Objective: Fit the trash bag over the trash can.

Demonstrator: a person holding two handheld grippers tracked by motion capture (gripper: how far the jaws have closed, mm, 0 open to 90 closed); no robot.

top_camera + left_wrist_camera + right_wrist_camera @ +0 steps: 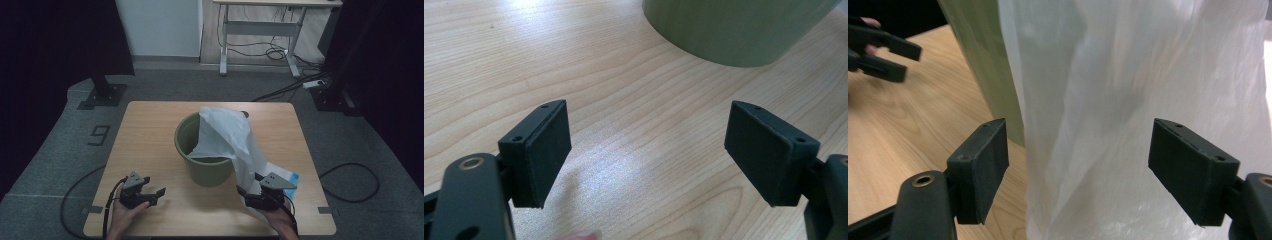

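Two grippers' fingers released, crinkly translucent bag draped over round olive bucket.

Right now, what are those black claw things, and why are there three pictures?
A person sits at a wooden table holding a tool in each hand, each called a hand-held gripper. It has two black jaws that pinch things. The big picture is from a camera up high. There you see the left hand-held gripper and the right hand-held gripper. The other two pictures come from small cameras riding on each tool, looking along its jaws. On the table stands a green bin with a white plastic bag draped over its rim and hanging down its side. Both tools are open and hold nothing. The right one has the bag hanging between its jaws, not pinched.
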